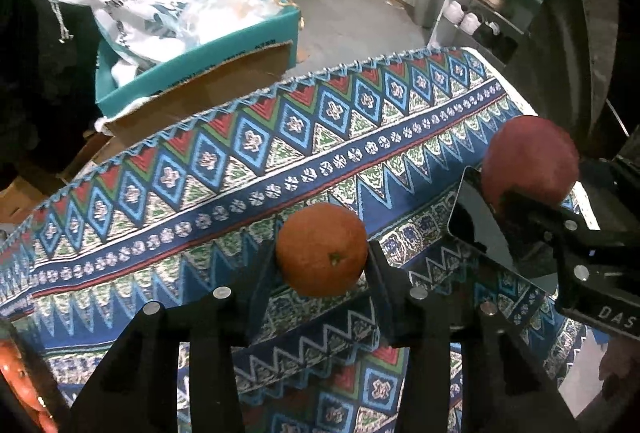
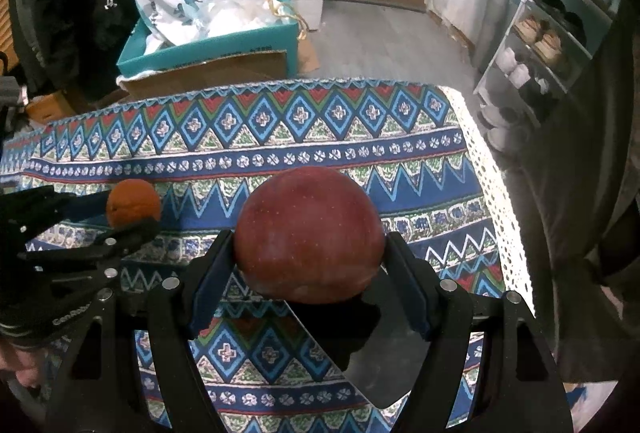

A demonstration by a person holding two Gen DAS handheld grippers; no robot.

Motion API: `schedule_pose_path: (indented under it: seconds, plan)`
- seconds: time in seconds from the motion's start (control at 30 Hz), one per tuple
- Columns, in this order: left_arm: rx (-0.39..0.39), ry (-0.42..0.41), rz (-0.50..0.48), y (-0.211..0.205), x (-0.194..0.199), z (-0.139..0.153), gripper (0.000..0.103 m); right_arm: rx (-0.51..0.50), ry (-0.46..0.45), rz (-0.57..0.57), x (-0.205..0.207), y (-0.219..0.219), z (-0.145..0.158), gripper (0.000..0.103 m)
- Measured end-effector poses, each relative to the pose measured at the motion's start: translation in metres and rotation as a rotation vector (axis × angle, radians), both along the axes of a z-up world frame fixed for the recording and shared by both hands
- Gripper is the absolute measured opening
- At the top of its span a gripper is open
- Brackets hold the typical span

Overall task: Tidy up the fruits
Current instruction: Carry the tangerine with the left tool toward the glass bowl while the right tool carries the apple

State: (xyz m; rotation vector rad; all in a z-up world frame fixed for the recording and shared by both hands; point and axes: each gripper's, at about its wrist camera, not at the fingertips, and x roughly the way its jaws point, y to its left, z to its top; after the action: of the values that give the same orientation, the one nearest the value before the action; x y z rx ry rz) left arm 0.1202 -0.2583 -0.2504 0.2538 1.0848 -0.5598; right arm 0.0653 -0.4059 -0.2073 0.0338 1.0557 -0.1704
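Red, firm and smooth, the apple [image 2: 308,233] sits clamped across its widest part in the right gripper [image 2: 308,265], while the left gripper [image 1: 322,273] pinches the lighter, dimpled orange [image 1: 322,249] likewise.

Toward the top of both frames the patterned surface [image 2: 320,153] lies bare as far as its far edge. Lower centre in the right view, a dark glossy tray [image 2: 380,365] sits under the apple [image 2: 308,237]. At left, the left tongs [image 2: 132,221] with the orange [image 2: 134,203] block that side.
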Motion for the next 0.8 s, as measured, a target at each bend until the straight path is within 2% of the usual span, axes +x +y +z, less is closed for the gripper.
schedule_pose_path:
  seconds: [0.57, 0.8]
  plan:
    - [-0.035, -0.095, 0.039, 0.039, -0.025, 0.063, 0.045, -0.057, -0.09, 0.071, -0.016, 0.035, 0.048, 0.075]
    - [-0.064, -0.12, 0.069, 0.064, -0.037, 0.087, 0.045, -0.038, -0.142, 0.103, -0.025, 0.05, 0.071, 0.075]
